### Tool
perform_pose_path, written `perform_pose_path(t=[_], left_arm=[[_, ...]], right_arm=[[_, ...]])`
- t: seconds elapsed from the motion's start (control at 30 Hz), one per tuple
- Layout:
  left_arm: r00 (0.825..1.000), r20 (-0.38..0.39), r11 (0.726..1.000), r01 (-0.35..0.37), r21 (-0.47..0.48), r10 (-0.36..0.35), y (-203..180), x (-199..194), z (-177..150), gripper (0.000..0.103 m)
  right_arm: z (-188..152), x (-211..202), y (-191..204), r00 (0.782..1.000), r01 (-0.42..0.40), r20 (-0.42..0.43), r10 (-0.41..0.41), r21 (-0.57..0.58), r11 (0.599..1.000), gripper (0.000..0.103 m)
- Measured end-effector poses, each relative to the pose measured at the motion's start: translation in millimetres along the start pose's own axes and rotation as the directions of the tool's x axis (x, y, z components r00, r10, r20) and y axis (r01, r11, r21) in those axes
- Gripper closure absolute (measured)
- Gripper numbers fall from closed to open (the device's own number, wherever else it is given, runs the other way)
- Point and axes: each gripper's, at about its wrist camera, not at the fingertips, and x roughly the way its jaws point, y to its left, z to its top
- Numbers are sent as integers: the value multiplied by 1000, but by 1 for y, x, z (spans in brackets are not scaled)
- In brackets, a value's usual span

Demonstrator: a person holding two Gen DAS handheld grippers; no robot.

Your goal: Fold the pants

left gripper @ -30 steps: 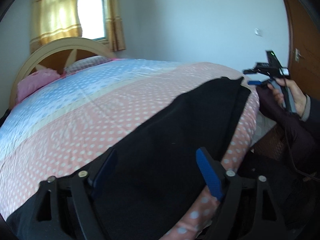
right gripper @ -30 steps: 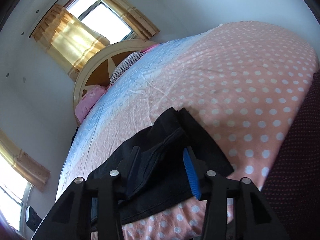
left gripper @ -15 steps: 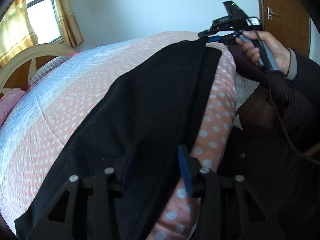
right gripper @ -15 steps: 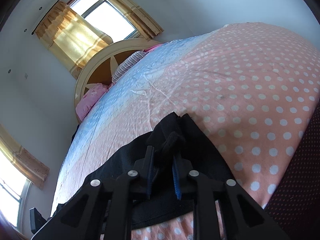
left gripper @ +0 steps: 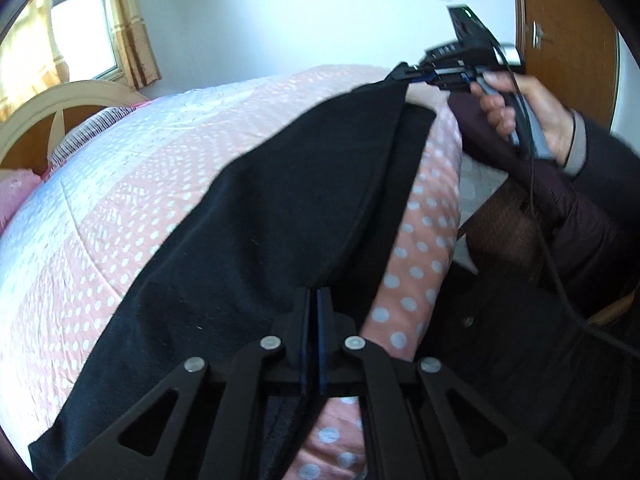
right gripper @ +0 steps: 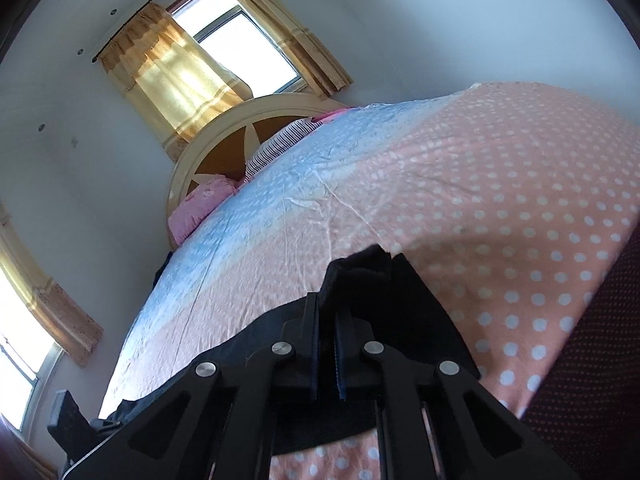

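Pants [left gripper: 280,208] lie along the bed's [left gripper: 100,208] near edge. I have my left gripper [left gripper: 313,304] clenched on their edge and my right gripper [right gripper: 328,320] clenched on a bunched corner, both jaws just closed.

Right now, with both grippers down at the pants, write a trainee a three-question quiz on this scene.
1. True or false: the left gripper is shut on the black pants.
2. What lies under the pants? A) a bare wooden floor B) a dotted pink and blue bedspread C) a glass table
3. Fill in: in the left wrist view, the right gripper pinches the pants at their ____ end.

Key: 1. True: both its pads press on a raised fold of fabric. 2. B. 3. Far: the end away from the left gripper, near the hand that holds the tool.
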Motion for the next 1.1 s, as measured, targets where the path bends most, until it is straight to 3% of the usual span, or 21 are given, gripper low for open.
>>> perform_pose_path(t=[0.13,0.23,0.4,0.47,0.5,0.6,0.7,0.77,0.83,0.87,1.1], left_arm=[[996,56,996,73,-57,-69,12,-23,2,100],[995,42,994,95,-49,-93,10,-23,-5,100],[994,-9,993,110,-54,-110,5,-1,-14,100],[996,-17,996,88,-30,-89,2,3,-14,99],[997,-10,997,74,-24,-74,1,3,-14,95],[996,-6,995,84,-46,-85,4,0,-13,94],[997,24,996,78,-48,-77,6,-13,-16,85],[996,60,997,63,-52,-60,8,-25,-19,71],[995,104,998,18,-66,-11,14,-37,-22,40],[992,122,997,-9,-76,18,18,-42,-24,35],[972,122,962,-173,-212,202,62,-59,-45,26]], right_arm=[[-14,-2,-20,996,57,-70,-55,33,998,97],[-21,5,-37,985,108,-139,-98,65,992,96],[-21,7,-36,979,143,-154,-137,30,989,96],[-20,6,-36,970,187,-161,-181,23,982,81],[-20,6,-35,964,223,-154,-217,22,975,67],[-12,-8,-38,953,294,-80,-291,27,956,63],[-5,-13,-29,968,245,-46,-245,-8,970,63],[-1,-4,-16,974,215,-61,-219,-66,974,63],[5,7,-9,980,182,-68,-189,-97,978,63],[8,16,-7,979,178,-77,-186,-108,978,63],[30,73,-12,981,139,-126,-150,-91,986,63]])
